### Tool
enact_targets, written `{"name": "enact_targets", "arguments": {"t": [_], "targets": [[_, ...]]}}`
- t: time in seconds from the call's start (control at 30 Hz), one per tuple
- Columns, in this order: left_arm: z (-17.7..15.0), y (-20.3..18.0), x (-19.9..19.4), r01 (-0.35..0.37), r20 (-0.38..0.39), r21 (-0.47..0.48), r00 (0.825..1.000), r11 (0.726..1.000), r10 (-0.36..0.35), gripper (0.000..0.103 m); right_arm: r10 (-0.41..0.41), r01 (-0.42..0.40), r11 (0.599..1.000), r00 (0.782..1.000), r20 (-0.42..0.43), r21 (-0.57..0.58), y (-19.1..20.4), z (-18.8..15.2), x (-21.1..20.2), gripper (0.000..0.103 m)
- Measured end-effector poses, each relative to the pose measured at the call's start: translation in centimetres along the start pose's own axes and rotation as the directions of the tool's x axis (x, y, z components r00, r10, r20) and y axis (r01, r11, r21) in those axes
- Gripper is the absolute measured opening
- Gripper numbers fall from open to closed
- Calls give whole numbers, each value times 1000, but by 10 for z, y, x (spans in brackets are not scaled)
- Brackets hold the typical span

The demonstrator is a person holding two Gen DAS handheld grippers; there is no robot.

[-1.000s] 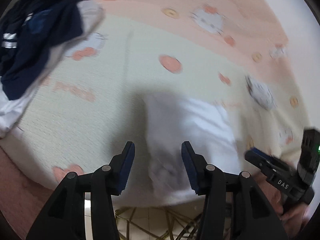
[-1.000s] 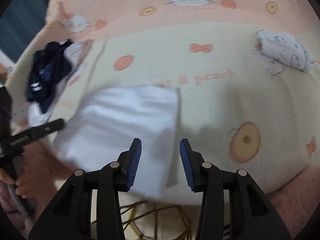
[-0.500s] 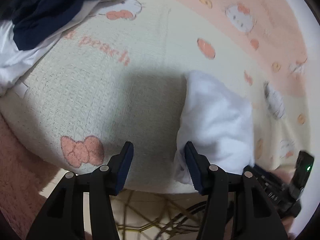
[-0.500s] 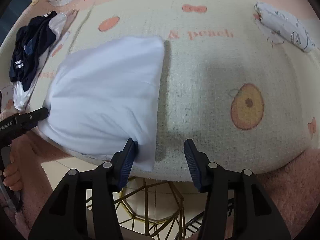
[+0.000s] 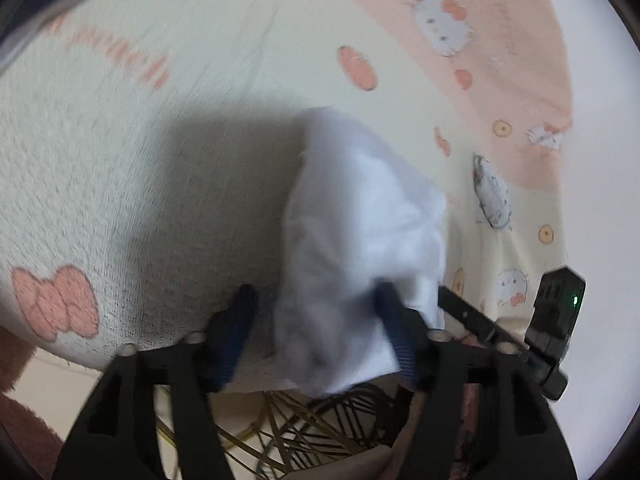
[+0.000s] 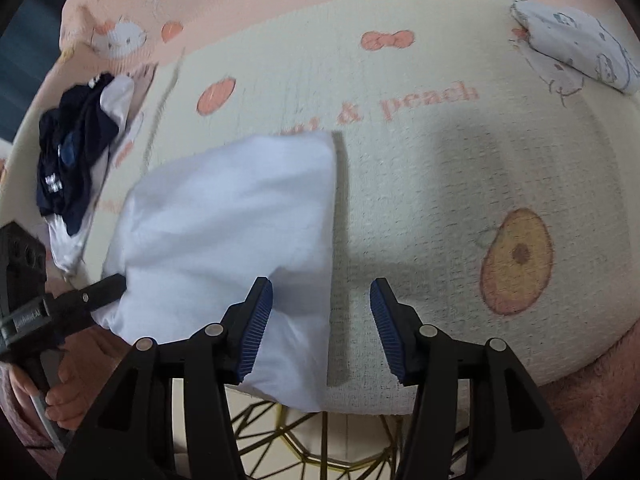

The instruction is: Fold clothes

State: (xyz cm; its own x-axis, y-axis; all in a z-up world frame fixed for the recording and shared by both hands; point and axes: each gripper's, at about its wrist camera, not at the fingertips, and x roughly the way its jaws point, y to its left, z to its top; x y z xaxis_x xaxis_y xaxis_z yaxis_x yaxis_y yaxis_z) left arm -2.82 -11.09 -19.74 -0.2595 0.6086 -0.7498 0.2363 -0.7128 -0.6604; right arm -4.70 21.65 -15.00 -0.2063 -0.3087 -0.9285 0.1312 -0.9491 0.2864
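Observation:
A folded white garment (image 6: 232, 232) lies on the cream and pink cartoon blanket (image 6: 420, 184), its near end hanging a little over the front edge. My right gripper (image 6: 320, 292) stands over the garment's near right corner; its jaws are opening, the left pad lying on the cloth and the right pad over bare blanket. In the left wrist view the white garment (image 5: 360, 224) reaches between the jaws of my left gripper (image 5: 314, 300), which are opening wide; the cloth brushes the right finger. The left gripper's finger (image 6: 102, 288) shows at the garment's left edge.
A heap of dark navy and white clothes (image 6: 76, 152) sits at the blanket's left. A small folded patterned cloth (image 6: 576, 48) lies far right. A gold wire frame (image 6: 320, 444) shows below the front edge. A hand (image 6: 68, 376) holds the left gripper.
Both grippers' jaws have spread wider. The left gripper dropped lower and rolled, closing in on the garment's near end. The white garment has settled flat on the blanket.

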Motion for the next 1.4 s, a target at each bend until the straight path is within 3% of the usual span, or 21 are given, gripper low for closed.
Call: {"name": "enact_targets", "arguments": {"t": [0.17,0.2,0.23,0.27,0.37,0.53,0.73,0.8,0.93,1.03,1.1,1.17,1.23,1.27,1.3,1.37,1.4], "targets": [[-7,0,-5,26,3,17,1000,1000,-26,71,5,-4,1000,999,-37,8,-3,2,21,57],[-9,-4,0,50,-5,22,999,999,-50,60,5,-5,1000,999,-39,7,-3,2,21,57],[-10,-8,4,67,-10,29,998,997,-67,56,10,-9,1000,999,-39,10,-3,2,21,57],[-10,-10,5,73,-11,36,997,997,-72,56,18,-17,1000,999,-40,13,-4,2,20,58],[-9,-12,8,86,-17,37,996,996,-86,54,122,-121,992,991,-62,19,-4,2,18,45],[-4,-11,19,99,-51,14,994,995,-98,62,165,-160,985,983,-83,69,-11,5,27,47],[-6,-24,21,73,-20,57,997,996,-72,52,237,-227,965,969,-71,129,-26,5,26,51],[-5,-25,23,83,-22,47,996,995,-83,51,301,-287,947,949,-93,144,-27,5,27,41],[-3,-28,28,93,-24,46,995,995,-92,50,308,-291,941,948,-79,171,-24,1,30,42],[-3,-38,29,77,-3,71,997,994,-77,43,337,-318,925,939,-65,208,-29,2,31,42],[-5,-45,26,54,15,99,998,994,-56,41,358,-340,915,932,-52,215,-29,1,28,31],[-5,-45,25,49,17,101,999,994,-51,41,379,-365,909,924,-40,200,-25,1,24,29],[-3,-39,29,70,-2,65,998,995,-70,45,371,-357,913,928,-37,195,-26,-1,21,35],[-1,-36,32,82,-12,50,997,995,-82,50,350,-334,919,936,-46,208,-26,-1,25,48],[1,-33,35,94,-22,36,995,995,-94,52,362,-345,914,931,-44,214,-25,0,27,52],[3,-34,38,99,-29,34,995,994,-98,53,386,-368,902,922,-40,226,-24,1,32,65],[3,-37,38,91,-23,45,996,995,-90,48,394,-376,898,918,-38,227,-23,2,33,63]]}}
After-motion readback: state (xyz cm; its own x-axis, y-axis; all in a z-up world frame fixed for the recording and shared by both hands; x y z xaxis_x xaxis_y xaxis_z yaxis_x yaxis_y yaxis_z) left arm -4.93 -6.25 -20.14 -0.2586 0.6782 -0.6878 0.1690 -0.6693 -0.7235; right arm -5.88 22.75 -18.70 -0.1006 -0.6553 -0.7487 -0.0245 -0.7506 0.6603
